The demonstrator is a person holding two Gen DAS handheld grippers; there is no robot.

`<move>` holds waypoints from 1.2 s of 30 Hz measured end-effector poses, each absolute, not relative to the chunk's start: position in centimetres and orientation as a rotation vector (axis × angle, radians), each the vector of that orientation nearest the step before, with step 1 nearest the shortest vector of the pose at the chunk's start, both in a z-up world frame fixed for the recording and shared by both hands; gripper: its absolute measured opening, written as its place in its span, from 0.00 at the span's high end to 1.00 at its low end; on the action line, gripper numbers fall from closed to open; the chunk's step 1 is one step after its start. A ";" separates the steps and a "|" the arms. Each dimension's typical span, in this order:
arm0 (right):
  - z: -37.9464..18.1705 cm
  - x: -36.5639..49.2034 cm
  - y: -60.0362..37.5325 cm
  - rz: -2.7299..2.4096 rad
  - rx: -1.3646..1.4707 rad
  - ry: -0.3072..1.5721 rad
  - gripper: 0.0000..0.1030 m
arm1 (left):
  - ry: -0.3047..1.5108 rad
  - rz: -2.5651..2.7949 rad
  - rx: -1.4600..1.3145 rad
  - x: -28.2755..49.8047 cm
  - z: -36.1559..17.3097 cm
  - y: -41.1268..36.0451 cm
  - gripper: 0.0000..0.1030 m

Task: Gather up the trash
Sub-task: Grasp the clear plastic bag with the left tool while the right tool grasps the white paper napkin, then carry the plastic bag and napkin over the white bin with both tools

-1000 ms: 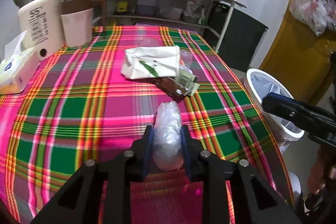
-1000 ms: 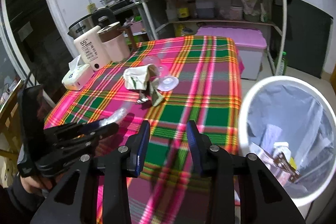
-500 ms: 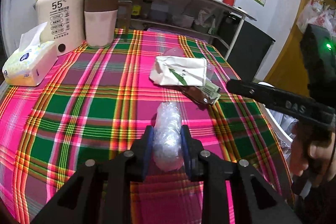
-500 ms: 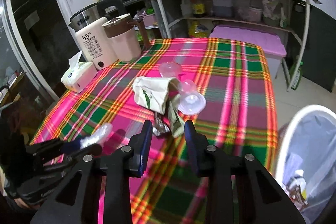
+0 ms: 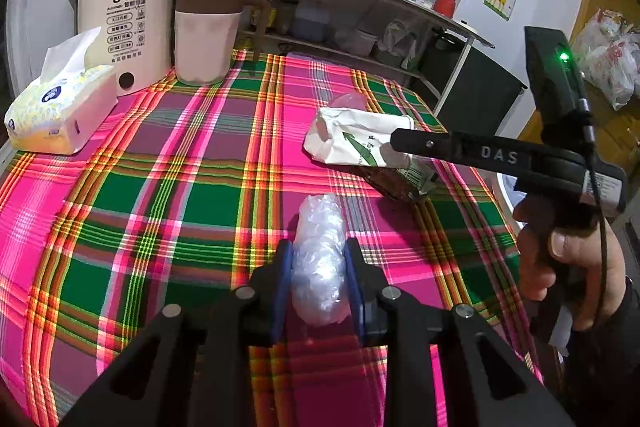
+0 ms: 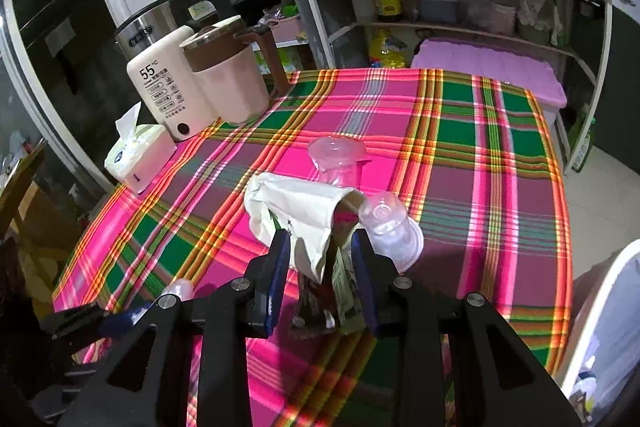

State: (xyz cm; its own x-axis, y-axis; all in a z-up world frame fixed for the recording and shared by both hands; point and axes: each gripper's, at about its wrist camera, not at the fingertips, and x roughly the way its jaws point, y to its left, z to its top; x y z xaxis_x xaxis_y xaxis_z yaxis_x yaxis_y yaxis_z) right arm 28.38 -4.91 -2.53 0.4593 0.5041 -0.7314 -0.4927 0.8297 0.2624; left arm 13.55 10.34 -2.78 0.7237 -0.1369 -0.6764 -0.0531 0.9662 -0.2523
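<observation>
One ball of clear plastic (image 5: 320, 259) is squeezed tight in the left gripper (image 5: 318, 269) above the table (image 5: 168, 163). Nothing is held by the half-open right gripper (image 6: 320, 259), which is set around the white bag (image 6: 304, 215).

The left tongs (image 5: 318, 263) were matte black, each finger a broad triangular arm with a cut-out window, lined on its inner face with a blue pad (image 5: 280, 291). Round silver screws (image 5: 245, 293) sat at the joints, two to a side. The right tongs (image 6: 320, 259) had the same build: black arms, blue pads (image 6: 276, 279), silver screw heads (image 6: 240, 283). Seen from the side in the left wrist view, the right tool carried white letters "DAS" (image 5: 499, 155) on its long black finger, a black box with a small green light (image 5: 564, 57) on top, and a thin black cable (image 5: 596, 195) running down past the person's hand (image 5: 568, 263). A dark sleeve (image 5: 624, 339) showed at the wrist.
</observation>
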 end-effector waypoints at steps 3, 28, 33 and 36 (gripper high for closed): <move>-2.7 28.6 -4.5 0.626 0.015 0.912 0.73 | 0.761 -0.047 -0.264 13.6 -2.8 10.4 0.74; 0.7 23.9 -5.0 0.683 0.022 0.801 0.97 | 0.752 -0.016 -0.249 12.5 -2.0 9.7 0.74; 1.7 22.0 -6.5 0.683 0.053 0.778 0.97 | 0.734 -0.023 -0.238 11.7 -1.0 8.9 0.74; 2.3 20.7 -7.8 0.674 0.072 0.766 0.97 | 0.727 -0.034 -0.228 11.4 -0.4 8.0 0.74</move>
